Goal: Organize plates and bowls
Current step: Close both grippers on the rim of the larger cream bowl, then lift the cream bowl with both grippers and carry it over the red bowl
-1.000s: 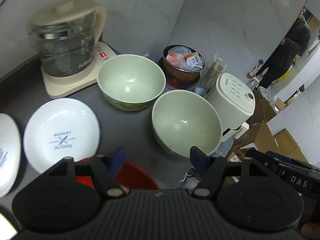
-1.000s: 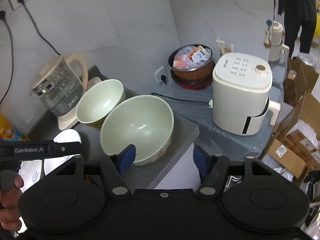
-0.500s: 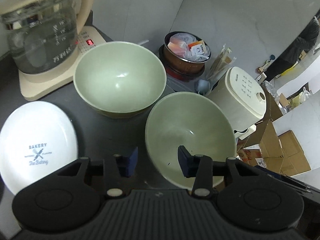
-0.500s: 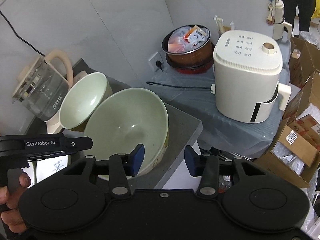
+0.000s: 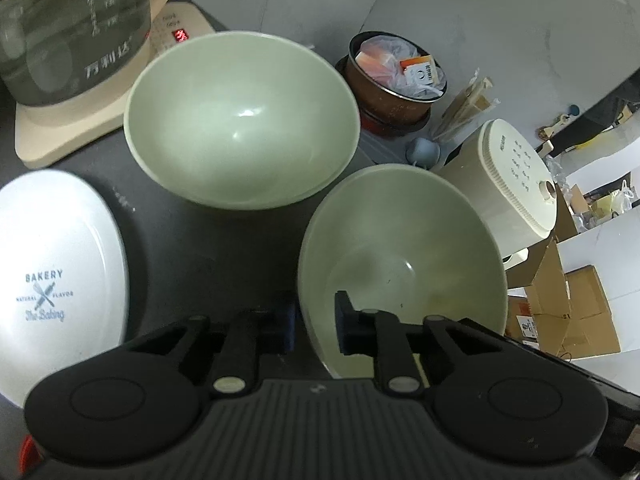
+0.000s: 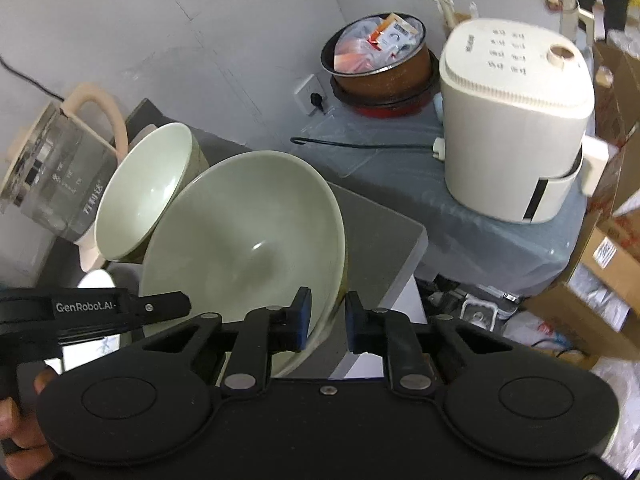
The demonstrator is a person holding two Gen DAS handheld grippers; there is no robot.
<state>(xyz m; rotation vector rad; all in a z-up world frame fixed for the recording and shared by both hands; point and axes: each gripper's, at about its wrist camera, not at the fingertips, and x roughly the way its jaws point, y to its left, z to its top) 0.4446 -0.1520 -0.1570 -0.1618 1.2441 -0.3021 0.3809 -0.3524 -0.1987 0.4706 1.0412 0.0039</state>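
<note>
1. Your left gripper (image 5: 316, 326) straddles the near left rim of the nearer pale green bowl (image 5: 400, 256): one blue pad sits outside the wall, the other inside. Its jaws have just been closing and now pinch that rim.
2. Your right gripper (image 6: 327, 322) straddles the same bowl's rim on the opposite side, one pad inside, one outside. Its jaws have also just been closing, and they clamp the rim.
3. That bowl sits on the dark countertop (image 5: 192, 248) at its corner, close to the edge.
4. A second pale green bowl (image 5: 240, 120) stands just behind it, near the glass kettle (image 5: 68, 32) on its cream base.
5. A white plate printed "BAKERY" (image 5: 56, 272) lies on the counter to the left of the bowls, apart from them.
6. Beyond the counter edge, you see a white air fryer (image 6: 516, 120) and a brown pot stuffed with packets (image 6: 380, 60) on a lower surface.
7. In the right wrist view, your left hand (image 6: 16, 420) grips the other tool's handle at the lower left.
</note>
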